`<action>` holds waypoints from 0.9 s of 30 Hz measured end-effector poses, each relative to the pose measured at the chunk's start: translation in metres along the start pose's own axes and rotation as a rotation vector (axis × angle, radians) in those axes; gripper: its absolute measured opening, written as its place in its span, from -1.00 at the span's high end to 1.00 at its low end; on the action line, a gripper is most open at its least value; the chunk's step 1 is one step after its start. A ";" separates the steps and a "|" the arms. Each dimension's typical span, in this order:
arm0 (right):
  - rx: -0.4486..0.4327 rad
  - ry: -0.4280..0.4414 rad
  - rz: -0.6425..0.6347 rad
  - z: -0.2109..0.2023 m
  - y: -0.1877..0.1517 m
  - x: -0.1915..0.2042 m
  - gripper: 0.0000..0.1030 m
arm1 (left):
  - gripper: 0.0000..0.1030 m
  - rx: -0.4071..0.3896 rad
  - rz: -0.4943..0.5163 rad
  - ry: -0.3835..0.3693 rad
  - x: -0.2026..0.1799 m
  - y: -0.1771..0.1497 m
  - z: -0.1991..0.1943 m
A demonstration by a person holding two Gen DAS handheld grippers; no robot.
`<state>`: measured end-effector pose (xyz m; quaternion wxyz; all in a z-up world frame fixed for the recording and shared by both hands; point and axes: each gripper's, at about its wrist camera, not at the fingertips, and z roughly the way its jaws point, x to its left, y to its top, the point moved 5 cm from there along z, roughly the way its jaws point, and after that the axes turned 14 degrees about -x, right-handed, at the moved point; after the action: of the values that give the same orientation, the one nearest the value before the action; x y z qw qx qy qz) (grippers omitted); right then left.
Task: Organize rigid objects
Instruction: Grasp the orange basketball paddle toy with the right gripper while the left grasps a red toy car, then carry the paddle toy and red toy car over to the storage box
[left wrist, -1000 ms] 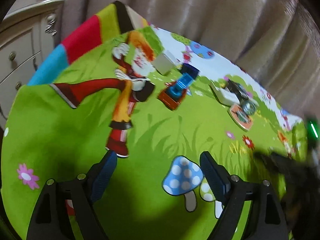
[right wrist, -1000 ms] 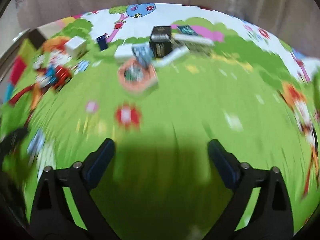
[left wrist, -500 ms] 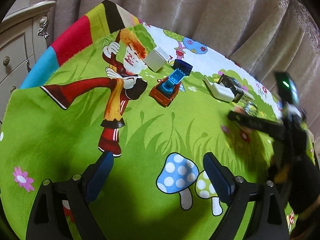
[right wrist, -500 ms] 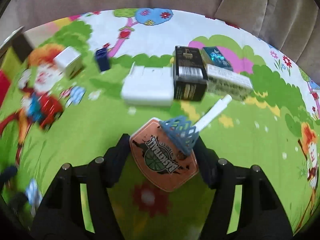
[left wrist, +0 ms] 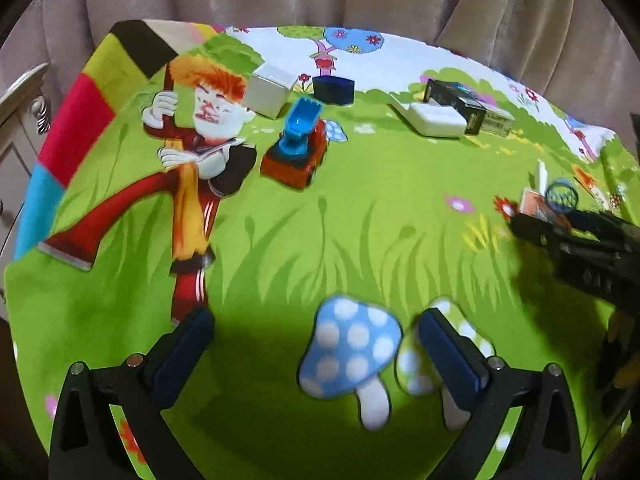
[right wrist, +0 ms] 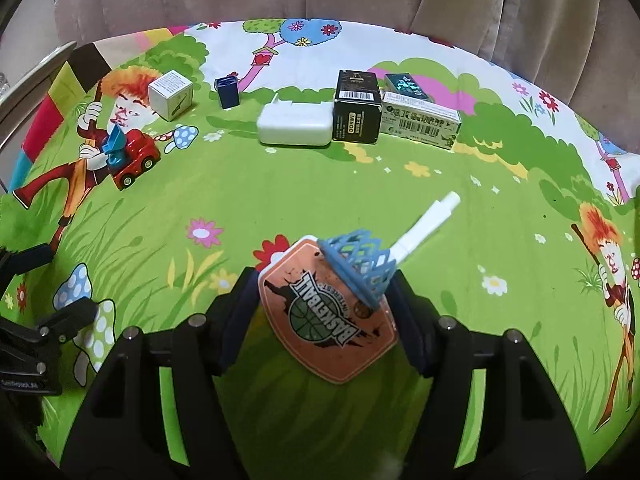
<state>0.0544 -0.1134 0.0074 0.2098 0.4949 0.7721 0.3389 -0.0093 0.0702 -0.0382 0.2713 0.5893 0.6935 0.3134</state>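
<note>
Boxes on bench [right wrist: 320, 184]: white cube box [right wrist: 171, 94], black box [right wrist: 357, 108] touching white charger [right wrist: 295, 125], all closed, contents unseen. R hand-held gripper [right wrist: 324, 300] clamped on toy basketball hoop [right wrist: 328, 312], backboard between fingers, white stem pointing away. L hand-held gripper [left wrist: 316, 344] spread wide, empty, red toy truck [left wrist: 295, 151] well ahead
</note>
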 end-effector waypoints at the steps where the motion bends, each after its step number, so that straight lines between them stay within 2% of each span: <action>1: 0.000 0.000 -0.001 0.000 0.000 0.000 -0.32 | -1.00 0.003 0.005 -0.002 0.001 0.006 0.007; 11: 0.002 0.007 0.009 0.001 0.001 0.000 -0.37 | -1.00 0.021 -0.006 0.022 0.019 0.074 0.089; 12: 0.002 0.008 0.010 0.001 0.001 0.000 -0.37 | -0.89 0.012 0.007 0.017 0.017 0.076 0.092; 13: 0.003 0.008 0.011 0.001 0.001 0.000 -0.37 | -0.69 -0.003 0.011 0.007 0.014 0.077 0.091; 14: 0.003 0.009 0.013 0.001 0.001 0.000 -0.37 | 0.17 -0.039 0.027 -0.012 0.009 0.079 0.084; 15: 0.003 0.010 0.013 0.001 0.001 0.000 -0.38 | 0.26 -0.046 0.051 -0.012 0.004 0.078 0.080; 18: 0.003 0.012 0.015 0.001 0.001 0.000 -0.38 | 0.26 -0.077 0.079 0.000 -0.002 0.060 0.060; 20: 0.003 0.012 0.014 0.001 0.001 -0.001 -0.38 | 0.26 -0.073 0.014 -0.021 0.005 0.044 0.041; 22: 0.003 0.013 0.015 0.001 0.001 -0.001 -0.38 | 0.26 -0.076 -0.010 -0.005 0.012 0.027 0.021; 27: 0.003 0.011 0.013 0.001 0.001 -0.001 -0.38 | 0.26 -0.092 -0.122 -0.017 0.029 0.006 -0.008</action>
<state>0.0563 -0.1140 0.0077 0.2029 0.4983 0.7705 0.3419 -0.0162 0.0990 -0.0286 0.3226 0.5355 0.7105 0.3230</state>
